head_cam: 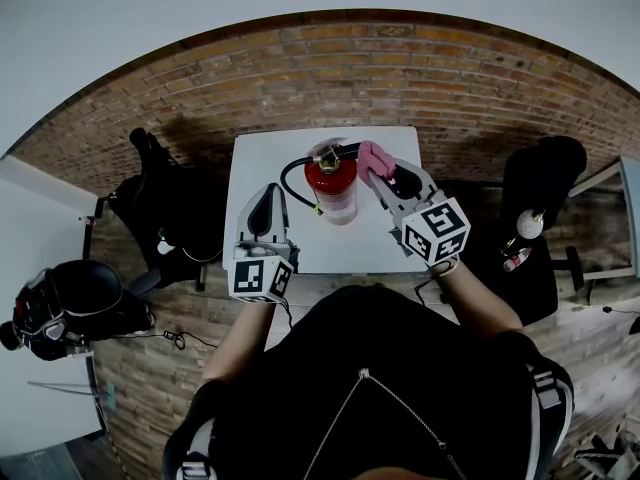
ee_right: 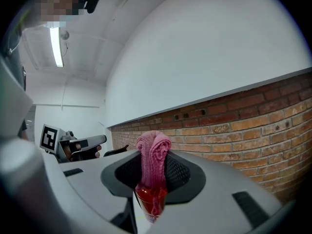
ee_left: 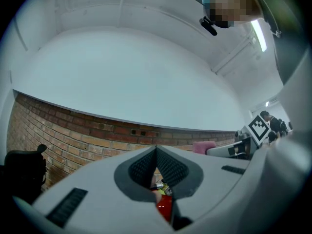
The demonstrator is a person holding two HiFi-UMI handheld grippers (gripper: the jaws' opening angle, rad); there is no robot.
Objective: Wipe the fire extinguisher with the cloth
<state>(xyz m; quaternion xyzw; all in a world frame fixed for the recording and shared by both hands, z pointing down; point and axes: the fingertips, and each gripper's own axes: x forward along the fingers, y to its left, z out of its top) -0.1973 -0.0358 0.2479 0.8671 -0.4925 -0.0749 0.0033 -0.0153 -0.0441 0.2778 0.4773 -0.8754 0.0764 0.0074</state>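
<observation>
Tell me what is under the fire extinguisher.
The fire extinguisher stands upright on a small white table. From above, its own body covers its base, so whether anything lies between the base and the tabletop cannot be seen.

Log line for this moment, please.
right gripper: shut on cloth | cloth: by fire extinguisher top | left gripper: shut, empty | fire extinguisher: standing on table

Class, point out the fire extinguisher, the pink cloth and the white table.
fire extinguisher (head_cam: 328,182), head view, red body.
pink cloth (ee_right: 153,149), right gripper view, bunched top.
white table (head_cam: 262,154), head view, bare left part.
</observation>
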